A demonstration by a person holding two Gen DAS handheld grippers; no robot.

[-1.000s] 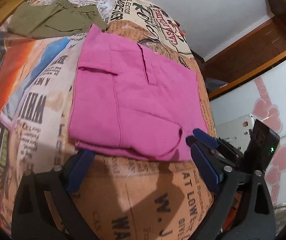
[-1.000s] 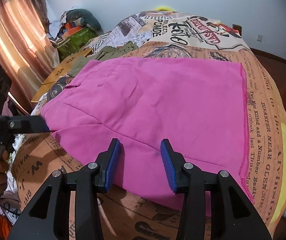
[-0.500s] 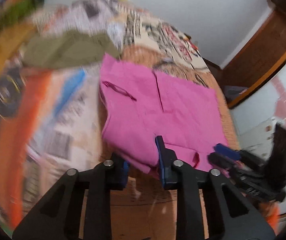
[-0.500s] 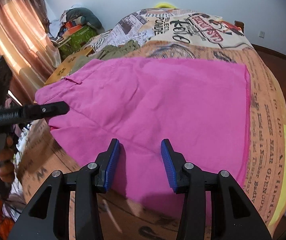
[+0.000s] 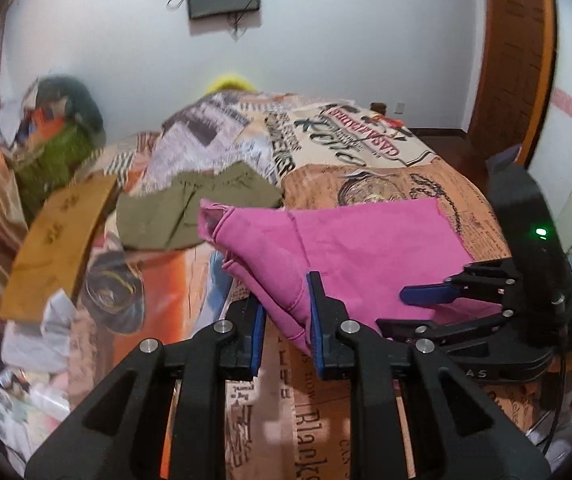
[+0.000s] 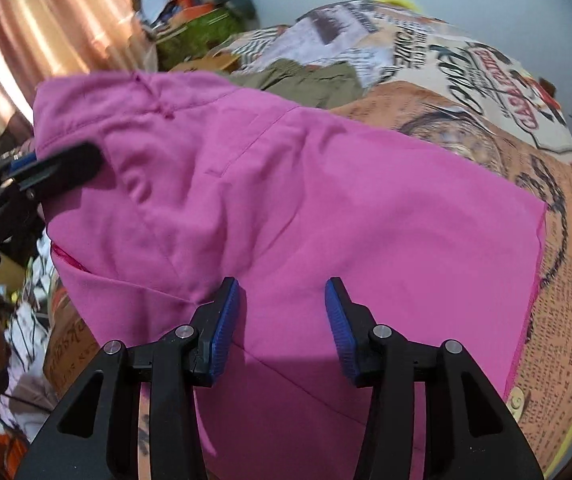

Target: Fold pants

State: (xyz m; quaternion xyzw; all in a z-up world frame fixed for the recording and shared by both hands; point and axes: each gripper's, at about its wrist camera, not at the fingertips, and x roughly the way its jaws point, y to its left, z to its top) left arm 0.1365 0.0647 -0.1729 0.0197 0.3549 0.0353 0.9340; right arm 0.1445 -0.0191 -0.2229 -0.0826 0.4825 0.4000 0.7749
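Pink pants [image 5: 366, 240] [image 6: 326, 200] lie folded on a bed with a newspaper-print cover [image 5: 366, 148]. My left gripper [image 5: 286, 300] is shut on their near left corner and holds it raised, so the cloth slopes up from the bed. The right wrist view has that gripper [image 6: 46, 168] at the left edge, pinching the lifted corner. My right gripper [image 6: 282, 300] hovers at the pants' near edge. Its jaws are opening, with pink cloth between the blue pads but not pressed. In the left wrist view the right gripper [image 5: 414, 304] comes in from the right.
An olive garment [image 5: 190, 208] [image 6: 314, 76] lies crumpled just beyond the pants. A brown board [image 5: 58, 240] and a pile of clutter [image 5: 54, 140] sit at the bed's left side. A curtain [image 6: 46, 40] hangs at the left; a wooden door frame [image 5: 518, 60] stands at the right.
My left gripper swung to the pants' near corner, closed on it and lifted it. The right gripper slid sideways along the near edge and its jaws widened a little.
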